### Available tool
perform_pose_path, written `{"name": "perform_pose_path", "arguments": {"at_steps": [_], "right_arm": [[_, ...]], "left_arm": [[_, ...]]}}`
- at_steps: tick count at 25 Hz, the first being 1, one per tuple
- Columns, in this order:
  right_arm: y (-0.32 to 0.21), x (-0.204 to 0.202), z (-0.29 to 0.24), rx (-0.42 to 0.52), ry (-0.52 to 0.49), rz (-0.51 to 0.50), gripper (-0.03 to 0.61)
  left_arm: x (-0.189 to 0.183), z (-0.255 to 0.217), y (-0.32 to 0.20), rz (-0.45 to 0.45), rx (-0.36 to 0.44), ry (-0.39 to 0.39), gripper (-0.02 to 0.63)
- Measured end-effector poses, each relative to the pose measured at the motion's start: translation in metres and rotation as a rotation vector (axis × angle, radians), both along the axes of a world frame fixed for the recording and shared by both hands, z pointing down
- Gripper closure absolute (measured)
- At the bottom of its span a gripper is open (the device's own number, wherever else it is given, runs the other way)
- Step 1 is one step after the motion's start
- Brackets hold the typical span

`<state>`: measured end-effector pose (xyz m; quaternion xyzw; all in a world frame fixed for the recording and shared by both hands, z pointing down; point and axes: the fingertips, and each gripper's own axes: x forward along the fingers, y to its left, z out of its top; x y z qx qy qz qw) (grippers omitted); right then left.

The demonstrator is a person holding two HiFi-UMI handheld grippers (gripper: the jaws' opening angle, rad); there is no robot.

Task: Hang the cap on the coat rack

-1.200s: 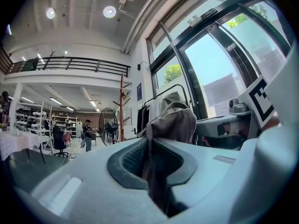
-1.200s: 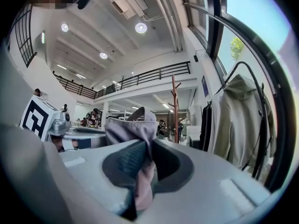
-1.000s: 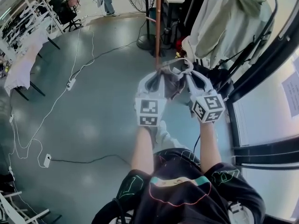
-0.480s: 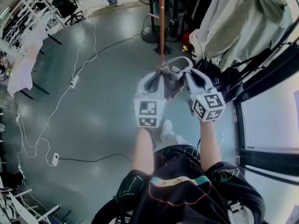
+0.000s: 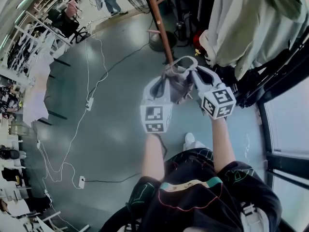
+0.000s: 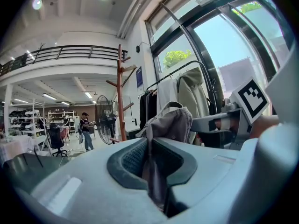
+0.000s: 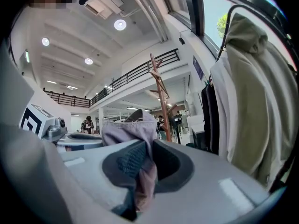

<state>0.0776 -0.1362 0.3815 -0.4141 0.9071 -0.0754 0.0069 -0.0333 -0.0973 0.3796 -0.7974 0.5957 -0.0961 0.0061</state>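
A grey-brown cap (image 5: 179, 85) hangs stretched between my two grippers at chest height. My left gripper (image 5: 165, 79) is shut on one side of its fabric, which runs down between the dark pads (image 6: 134, 158). On the other side my right gripper (image 5: 194, 75) is shut on the cap (image 7: 127, 127), cloth pinched between its pads (image 7: 128, 160). The wooden coat rack (image 5: 156, 21) stands just beyond the cap, its bare pegs showing in the left gripper view (image 6: 120, 90) and the right gripper view (image 7: 161, 94). Each gripper sees the other: right gripper (image 6: 236, 118), left gripper (image 7: 46, 122).
A garment rail with hanging coats (image 5: 251, 23) and tall windows run along the right. A standing fan (image 6: 105, 120) is beside the rack. Cables (image 5: 84, 95) and a power strip (image 5: 82, 181) lie on the grey floor. Tables (image 5: 36, 95) stand at the left, a person (image 6: 85, 130) far off.
Both grippers kept hold of the cap and stayed together. The head view swung, so the coat rack now leans across the upper middle and more of the left floor shows.
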Motion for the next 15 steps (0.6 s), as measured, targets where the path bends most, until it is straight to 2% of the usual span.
{"name": "perform_pose_path", "arguments": {"at_steps": [8,15], "right_arm": [[-0.064,-0.008,-0.018,0.06,0.016,-0.033,0.529],[-0.09,-0.041,-0.019,0.058,0.041,-0.104,0.529]], "left_arm": [[-0.005,-0.011,-0.062,-0.02,0.065,0.014,0.569],[-0.038,-0.014,-0.088,-0.083,0.06,0.03,0.569]]}}
